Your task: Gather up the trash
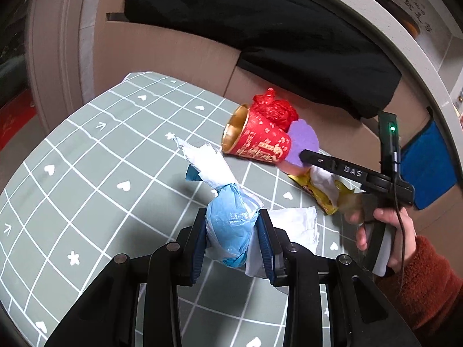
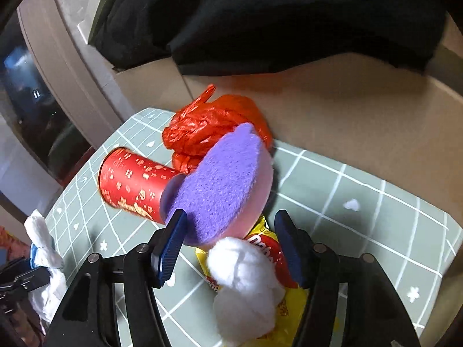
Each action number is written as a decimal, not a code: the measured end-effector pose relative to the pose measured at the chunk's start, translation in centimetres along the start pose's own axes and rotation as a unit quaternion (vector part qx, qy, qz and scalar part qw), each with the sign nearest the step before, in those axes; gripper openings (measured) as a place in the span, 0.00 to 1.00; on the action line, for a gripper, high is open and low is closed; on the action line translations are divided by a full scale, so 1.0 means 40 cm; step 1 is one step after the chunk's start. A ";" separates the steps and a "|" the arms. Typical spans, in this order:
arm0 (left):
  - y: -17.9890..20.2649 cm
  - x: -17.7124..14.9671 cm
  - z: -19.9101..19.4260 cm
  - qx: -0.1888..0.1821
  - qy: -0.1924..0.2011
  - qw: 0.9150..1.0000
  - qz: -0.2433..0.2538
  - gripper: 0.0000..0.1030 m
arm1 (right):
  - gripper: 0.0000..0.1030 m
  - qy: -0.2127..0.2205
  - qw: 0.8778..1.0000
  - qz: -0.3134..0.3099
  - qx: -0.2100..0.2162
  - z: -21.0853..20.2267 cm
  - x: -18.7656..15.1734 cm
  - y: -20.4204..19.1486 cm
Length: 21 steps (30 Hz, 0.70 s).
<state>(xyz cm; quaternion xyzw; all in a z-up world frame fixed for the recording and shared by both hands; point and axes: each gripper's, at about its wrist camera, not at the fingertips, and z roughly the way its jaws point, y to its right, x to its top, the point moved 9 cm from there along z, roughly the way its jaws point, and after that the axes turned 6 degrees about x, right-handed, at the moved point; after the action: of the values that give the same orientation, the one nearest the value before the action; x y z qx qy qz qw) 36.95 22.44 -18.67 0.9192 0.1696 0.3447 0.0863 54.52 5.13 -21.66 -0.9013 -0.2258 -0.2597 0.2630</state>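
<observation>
My left gripper [image 1: 231, 225] is shut on a crumpled bundle of blue plastic and white tissue [image 1: 228, 225], held above the table. A red paper cup [image 1: 257, 138] [image 2: 136, 185] lies on its side beside a crumpled red plastic bag [image 1: 275, 107] [image 2: 211, 127] and a purple-topped sponge [image 1: 303, 141] [image 2: 220, 185]. My right gripper [image 2: 231, 231] [image 1: 303, 154] is open. Its fingers straddle the sponge's near edge, a white tissue wad [image 2: 246, 283] and a yellow snack wrapper [image 2: 289, 303] [image 1: 321, 199]. The pads do not press on any of them.
The table [image 1: 86, 173] [image 2: 361, 202] wears a grey-green cloth with a white grid. A cardboard box [image 1: 173, 57] draped with black fabric [image 1: 260, 29] stands right behind it. Another white tissue [image 1: 298, 222] lies near my left fingers. A blue cloth [image 1: 428, 167] hangs at right.
</observation>
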 end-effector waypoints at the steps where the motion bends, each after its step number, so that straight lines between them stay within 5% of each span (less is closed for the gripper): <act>1: -0.002 -0.001 -0.001 0.001 0.000 1.000 -0.002 0.33 | 0.58 0.000 1.000 0.000 -0.002 -0.004 -0.005 -0.003; 11: 0.020 -0.017 -0.027 -0.013 -0.001 1.000 -0.011 0.33 | 0.58 -0.054 0.997 -0.057 0.016 -0.119 -0.245 -0.065; 21: 0.074 -0.038 -0.077 -0.021 0.001 1.000 0.000 0.33 | 0.59 -0.045 0.997 0.007 0.055 -0.256 -0.401 -0.087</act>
<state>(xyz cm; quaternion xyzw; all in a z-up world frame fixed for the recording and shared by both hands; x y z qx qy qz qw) 34.60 19.28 -16.47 0.9169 0.1622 0.3489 0.1057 36.81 -2.64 -22.38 -0.8979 -0.2453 -0.2040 0.3034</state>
